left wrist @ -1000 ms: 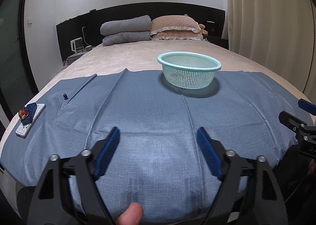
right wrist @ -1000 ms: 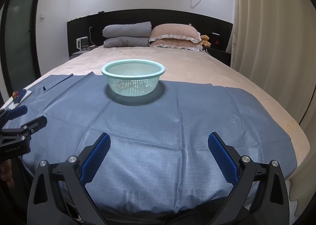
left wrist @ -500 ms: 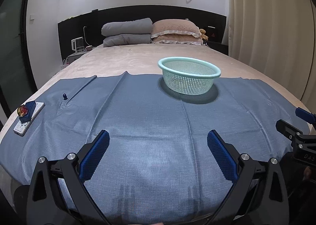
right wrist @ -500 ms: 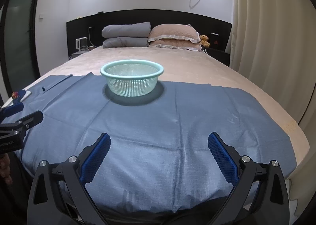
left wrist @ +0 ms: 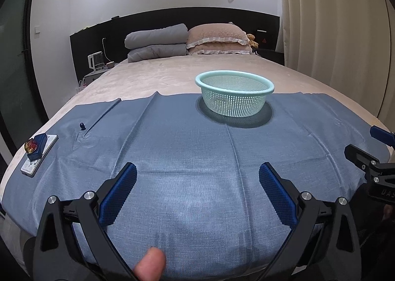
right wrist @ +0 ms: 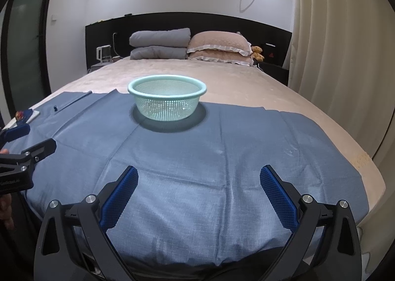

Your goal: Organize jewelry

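Note:
A mint green mesh basket [left wrist: 234, 98] stands on the blue cloth [left wrist: 187, 155] at mid-bed; it also shows in the right wrist view [right wrist: 167, 101]. A small blue box [left wrist: 37, 149] with a red-gold ornament [left wrist: 30, 145] lies on a white card [left wrist: 39, 156] at the cloth's left edge. A tiny dark blue piece [left wrist: 82, 126] sits beyond it. My left gripper [left wrist: 197, 189] is open and empty above the cloth's near edge. My right gripper [right wrist: 198, 191] is open and empty, to the right of the left one.
The bed's beige cover [left wrist: 172, 76] runs back to grey and pink pillows [left wrist: 185, 41] at a black headboard. Curtains [left wrist: 333, 22] hang on the right. A kettle [left wrist: 95, 61] stands on a bedside table at the left. The cloth has several creases.
The left gripper's fingers spread wider between the earliest frame and half a second ago. Both grippers have edged slightly toward the bed.

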`<state>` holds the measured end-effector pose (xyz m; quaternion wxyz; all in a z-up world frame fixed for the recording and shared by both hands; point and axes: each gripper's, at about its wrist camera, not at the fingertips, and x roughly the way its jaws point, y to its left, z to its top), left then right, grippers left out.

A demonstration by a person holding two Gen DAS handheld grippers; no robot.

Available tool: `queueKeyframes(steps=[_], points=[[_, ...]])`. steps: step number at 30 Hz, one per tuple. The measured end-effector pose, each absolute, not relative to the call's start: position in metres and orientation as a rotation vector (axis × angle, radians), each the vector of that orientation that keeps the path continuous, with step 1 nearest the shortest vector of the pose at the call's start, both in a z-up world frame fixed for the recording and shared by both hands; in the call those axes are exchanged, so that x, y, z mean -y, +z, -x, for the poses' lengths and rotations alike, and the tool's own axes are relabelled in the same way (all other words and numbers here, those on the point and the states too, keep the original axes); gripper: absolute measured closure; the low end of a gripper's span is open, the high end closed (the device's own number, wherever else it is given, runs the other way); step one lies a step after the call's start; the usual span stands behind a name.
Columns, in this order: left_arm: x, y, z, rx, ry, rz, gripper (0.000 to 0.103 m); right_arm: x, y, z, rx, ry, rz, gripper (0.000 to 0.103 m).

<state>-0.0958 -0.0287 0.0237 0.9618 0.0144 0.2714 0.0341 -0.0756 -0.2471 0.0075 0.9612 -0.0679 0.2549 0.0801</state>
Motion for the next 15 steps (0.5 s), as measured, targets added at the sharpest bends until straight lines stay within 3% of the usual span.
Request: queueKeyframes(steps=[15], points=[[0.0229, 0.0257, 0.0988, -0.532, 0.073, -0.007, 0.006, 0.2464, 0.0062, 0.0746, -0.522, 0.166, 0.138, 0.008]])
